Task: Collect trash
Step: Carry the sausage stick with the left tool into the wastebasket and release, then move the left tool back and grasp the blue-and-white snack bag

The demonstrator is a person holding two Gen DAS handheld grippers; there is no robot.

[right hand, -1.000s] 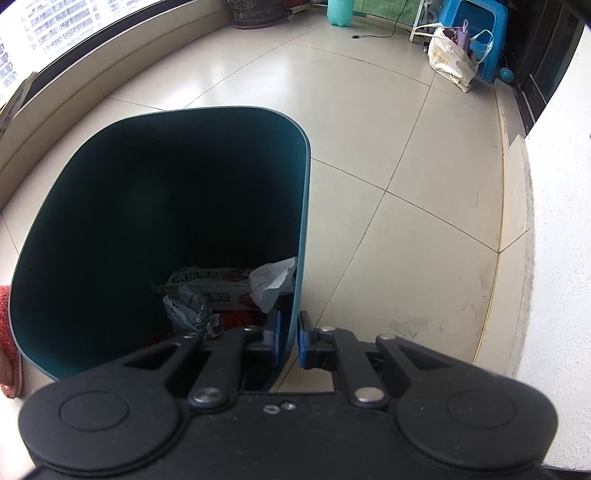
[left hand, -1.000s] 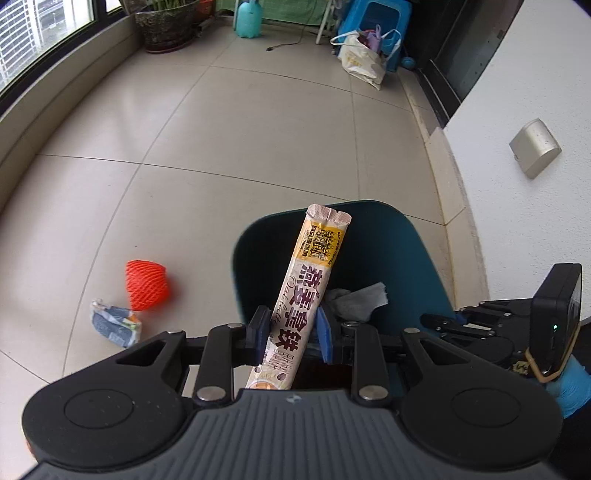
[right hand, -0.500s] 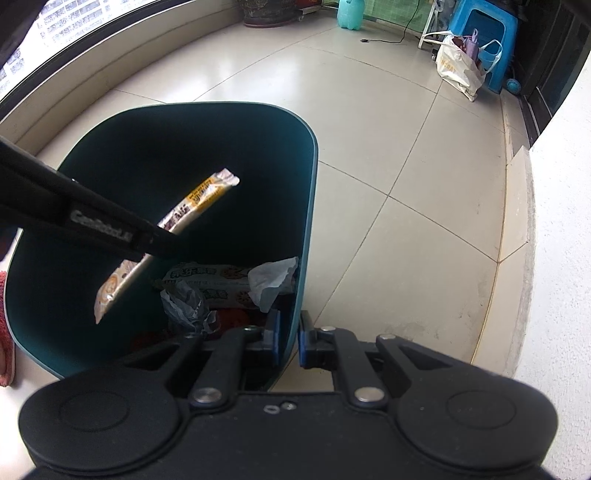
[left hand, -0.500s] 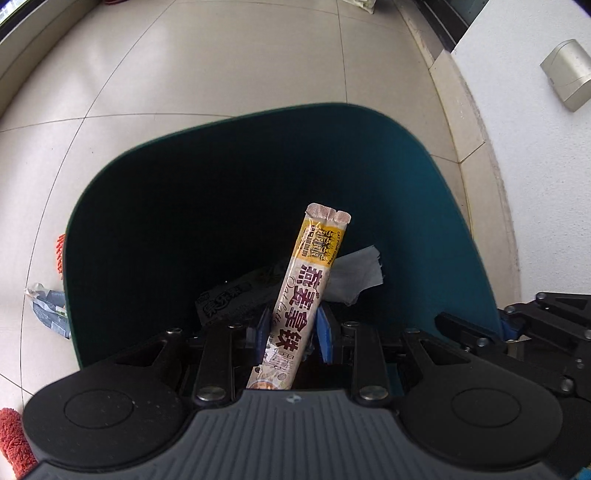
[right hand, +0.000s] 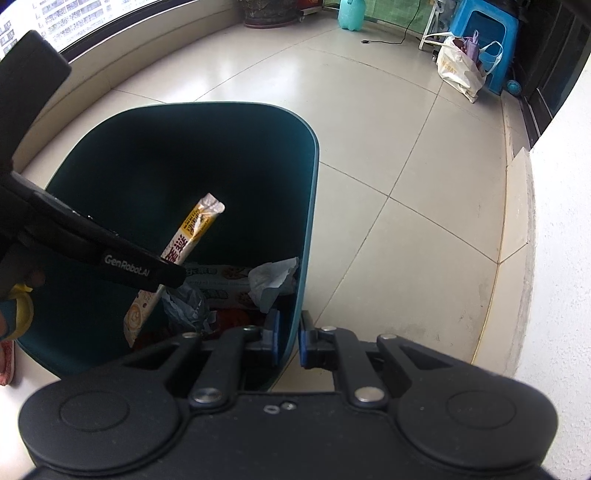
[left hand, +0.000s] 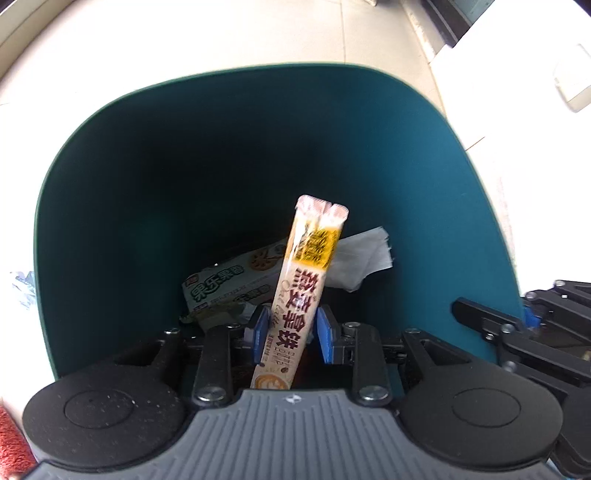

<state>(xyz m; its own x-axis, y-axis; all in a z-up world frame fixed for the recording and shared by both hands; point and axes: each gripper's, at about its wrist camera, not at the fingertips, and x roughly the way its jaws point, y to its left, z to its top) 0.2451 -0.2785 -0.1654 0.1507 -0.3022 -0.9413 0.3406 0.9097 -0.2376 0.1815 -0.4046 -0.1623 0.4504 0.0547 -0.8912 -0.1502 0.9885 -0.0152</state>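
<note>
A dark teal bin [left hand: 258, 122] fills the left wrist view. My left gripper [left hand: 291, 328] hangs over its mouth, jaws just starting to open, and a long cream and yellow coffee sachet [left hand: 314, 251] still stands upright between the blue pads. Under it lie a green biscuit box [left hand: 229, 284] and a white tissue [left hand: 365, 258]. In the right wrist view my right gripper [right hand: 290, 338] is shut on the bin's near rim, the wall [right hand: 236, 147] pinched between the pads. The left gripper [right hand: 166, 275] reaches in from the left with the sachet [right hand: 192, 229].
On the tiled floor left of the bin lie a crumpled blue-white wrapper [left hand: 22, 288] and a red mesh piece [left hand: 11, 443]. A white wall [right hand: 561, 221] runs along the right. Far back stand a blue stool [right hand: 484, 40], a white bag [right hand: 461, 66] and a green bottle [right hand: 351, 14].
My left gripper came down and forward over the bin with the sachet, so the bin now fills its view. Its pads stand slightly wider apart. The right gripper stayed on the rim.
</note>
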